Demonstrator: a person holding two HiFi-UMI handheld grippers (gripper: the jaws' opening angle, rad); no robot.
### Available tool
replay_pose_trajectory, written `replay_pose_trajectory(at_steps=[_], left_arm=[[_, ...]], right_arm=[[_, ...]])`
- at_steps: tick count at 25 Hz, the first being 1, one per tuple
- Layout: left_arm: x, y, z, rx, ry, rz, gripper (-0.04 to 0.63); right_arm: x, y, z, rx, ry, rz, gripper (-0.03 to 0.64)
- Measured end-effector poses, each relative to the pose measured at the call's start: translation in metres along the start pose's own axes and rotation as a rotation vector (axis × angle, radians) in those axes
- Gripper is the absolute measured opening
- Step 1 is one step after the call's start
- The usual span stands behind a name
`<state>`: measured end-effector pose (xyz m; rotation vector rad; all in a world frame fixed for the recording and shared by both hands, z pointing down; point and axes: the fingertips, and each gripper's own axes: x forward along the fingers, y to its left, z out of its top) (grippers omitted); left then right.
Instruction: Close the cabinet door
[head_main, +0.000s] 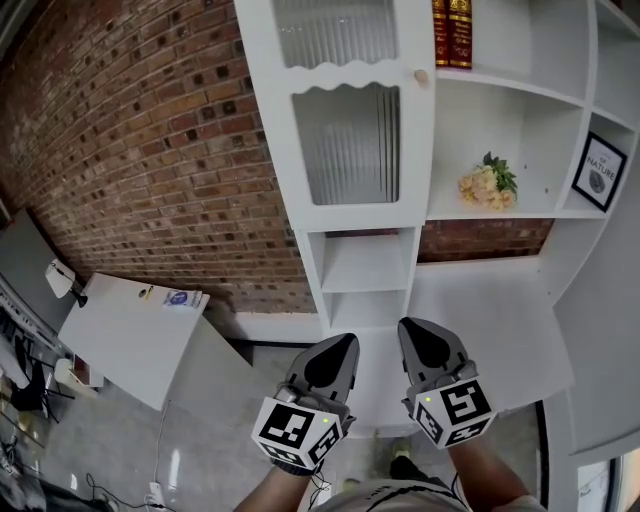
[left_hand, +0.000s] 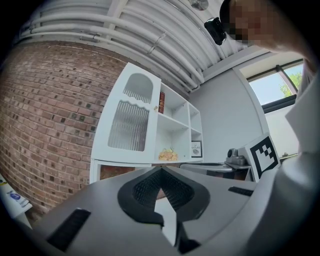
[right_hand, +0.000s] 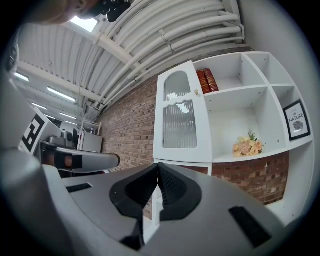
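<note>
The white cabinet door (head_main: 350, 140) has ribbed glass panels and a small round knob (head_main: 421, 76) on its right edge. It lies flat over the cabinet's left column. The door (left_hand: 129, 120) stands some way ahead in the left gripper view, and so do the door (right_hand: 180, 120) and knob (right_hand: 196, 92) in the right gripper view. My left gripper (head_main: 340, 345) and right gripper (head_main: 420, 335) hang side by side low in the head view, well short of the cabinet. Both are shut with nothing between the jaws, as the left gripper (left_hand: 160, 170) and right gripper (right_hand: 158, 166) show in their own views.
Open shelves to the right of the door hold red books (head_main: 452, 30), a bunch of flowers (head_main: 488, 185) and a framed picture (head_main: 600, 170). A brick wall (head_main: 130, 150) runs behind. A white table (head_main: 130, 330) stands at the left, and a white counter (head_main: 500, 320) lies below the shelves.
</note>
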<state>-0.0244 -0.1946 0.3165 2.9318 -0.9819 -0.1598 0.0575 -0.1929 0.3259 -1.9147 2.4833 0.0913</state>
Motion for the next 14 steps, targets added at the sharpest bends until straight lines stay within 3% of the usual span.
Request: replay_pose_trajectory(at_steps=[14], left_arm=[[-0.012, 0.006, 0.003, -0.001, -0.012, 0.008, 0.011]], right_arm=[[0.003, 0.012, 0.001, -0.01, 0.001, 0.005, 0.018]])
